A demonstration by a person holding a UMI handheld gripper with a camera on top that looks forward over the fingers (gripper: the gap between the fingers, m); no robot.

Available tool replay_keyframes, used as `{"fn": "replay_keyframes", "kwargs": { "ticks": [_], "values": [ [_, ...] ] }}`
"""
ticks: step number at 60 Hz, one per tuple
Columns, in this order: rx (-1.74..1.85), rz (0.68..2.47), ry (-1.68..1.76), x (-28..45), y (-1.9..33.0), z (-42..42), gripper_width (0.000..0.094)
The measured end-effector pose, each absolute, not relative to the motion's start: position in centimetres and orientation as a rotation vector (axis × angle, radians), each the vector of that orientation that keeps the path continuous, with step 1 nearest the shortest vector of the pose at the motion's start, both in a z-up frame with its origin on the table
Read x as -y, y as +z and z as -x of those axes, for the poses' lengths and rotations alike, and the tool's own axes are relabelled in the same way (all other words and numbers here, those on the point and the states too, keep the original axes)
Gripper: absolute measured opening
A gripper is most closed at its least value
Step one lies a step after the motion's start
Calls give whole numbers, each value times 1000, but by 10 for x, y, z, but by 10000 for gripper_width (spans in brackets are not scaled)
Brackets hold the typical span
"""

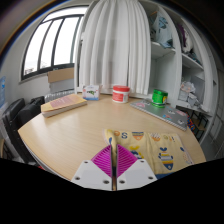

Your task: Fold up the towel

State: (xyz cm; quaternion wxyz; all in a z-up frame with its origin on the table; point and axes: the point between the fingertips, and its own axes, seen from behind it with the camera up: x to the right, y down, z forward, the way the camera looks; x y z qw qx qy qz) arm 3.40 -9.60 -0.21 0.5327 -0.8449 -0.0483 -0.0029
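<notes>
My gripper (113,150) hovers over the near edge of a round wooden table (70,130). Its two magenta pads (102,160) are pressed together with a thin pale strip of cloth pinched between them. That strip is an edge of the towel (152,147), a light cloth with coloured printed patterns. The towel lies on the table just ahead of the fingers and to their right. Its near part is lifted into the fingers.
A red cup (121,93) and a green cup (159,97) stand at the table's far side. A flat box (63,103) lies far left, with a small object (91,91) beside it. A white curtain (113,45), shelves (178,45) and a window (55,40) are beyond.
</notes>
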Motion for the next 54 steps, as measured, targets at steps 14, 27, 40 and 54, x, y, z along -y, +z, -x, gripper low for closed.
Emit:
{"fn": "replay_keyframes", "kwargs": {
  "ticks": [14,27,40,54],
  "values": [
    [-27,1907,133,99,76,-68,38],
    [-168,2024,-35,92,30,-190,39],
    [-195,2085,-23,99,0,-217,125],
    [-173,2036,-118,141,29,-253,834]
  ]
}}
